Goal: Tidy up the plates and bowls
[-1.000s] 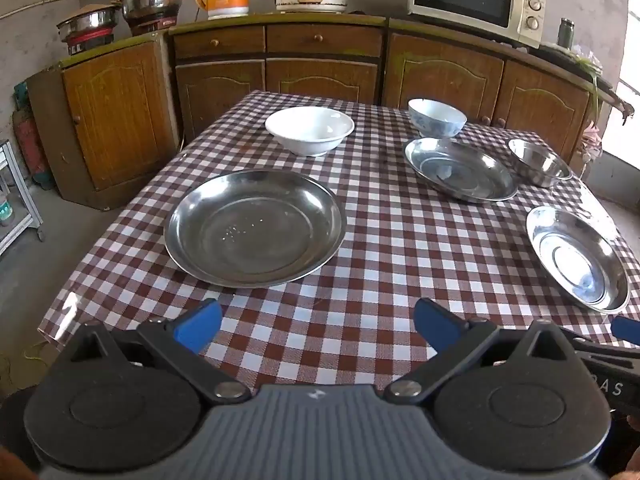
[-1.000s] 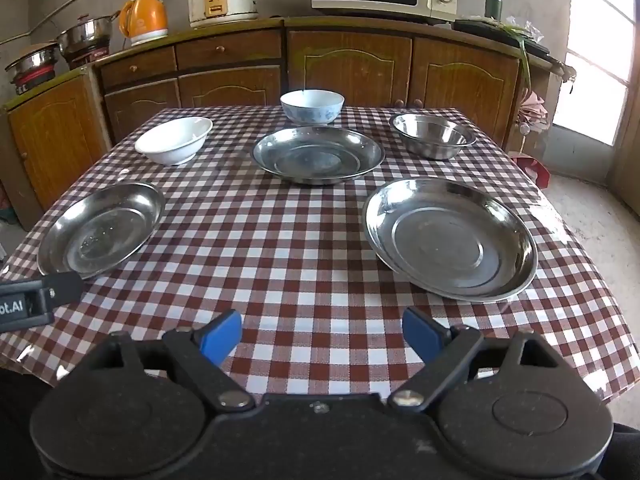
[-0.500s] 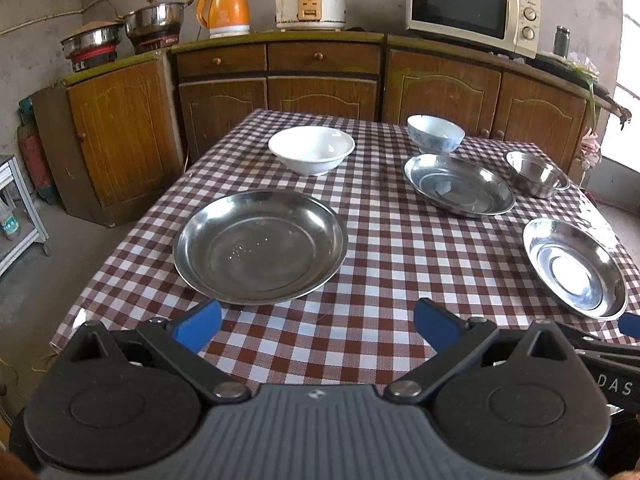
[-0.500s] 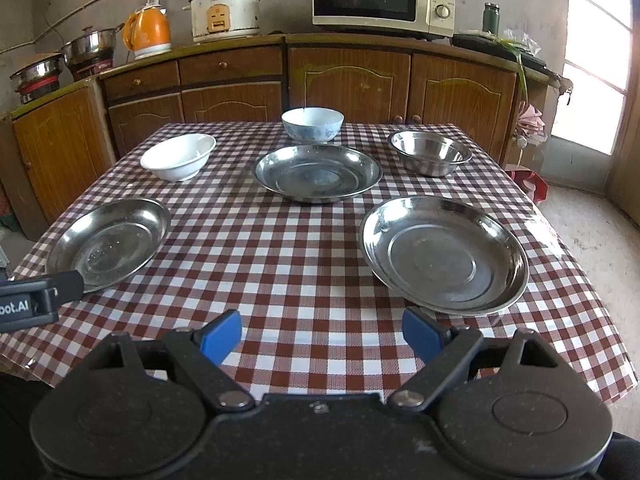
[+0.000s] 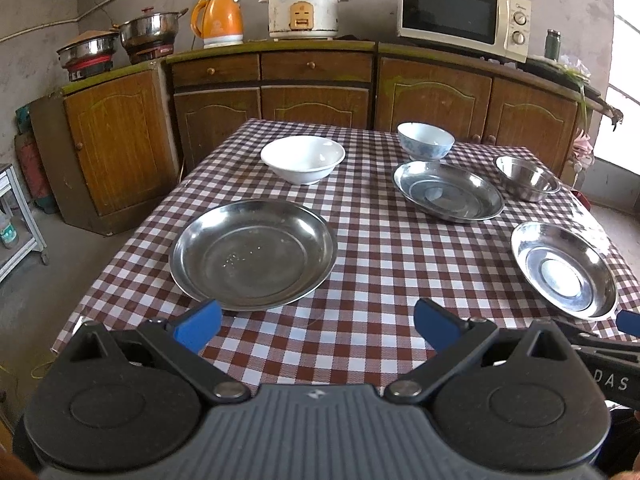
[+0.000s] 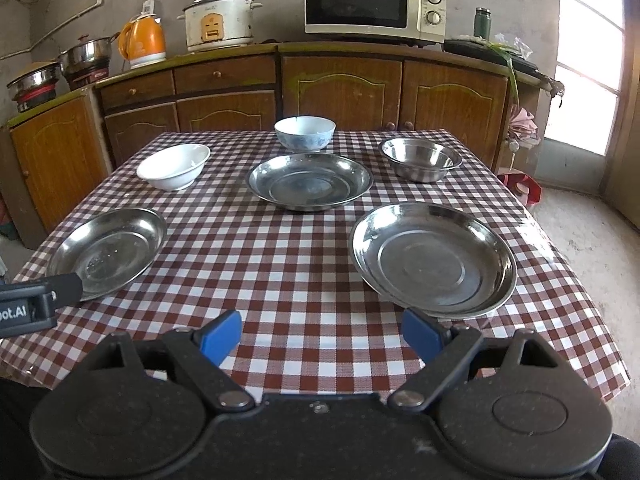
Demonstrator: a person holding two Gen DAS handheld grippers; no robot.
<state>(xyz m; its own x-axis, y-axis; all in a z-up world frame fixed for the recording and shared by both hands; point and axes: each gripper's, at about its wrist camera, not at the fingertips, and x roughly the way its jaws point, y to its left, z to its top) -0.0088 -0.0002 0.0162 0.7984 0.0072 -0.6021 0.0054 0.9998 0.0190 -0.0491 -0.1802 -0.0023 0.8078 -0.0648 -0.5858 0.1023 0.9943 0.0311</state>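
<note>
table (image 6: pixel 280 264): 3 plates front L (image 6: pixel 106 252) / ctr (image 6: pixel 310 182) / R (image 6: pixel 432 258) | 3 bowls behind (image 6: pixel 304 132)

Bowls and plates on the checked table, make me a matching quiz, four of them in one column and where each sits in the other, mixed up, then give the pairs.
Column one:
1. white bowl
2. blue patterned bowl
3. steel bowl
4. middle steel plate

Column two:
A. far right of the table
B. just in front of the blue patterned bowl
C. far left, beyond the left steel plate
D. far edge, centre, nearest the cupboards

Pairs: 1-C, 2-D, 3-A, 4-B
</note>
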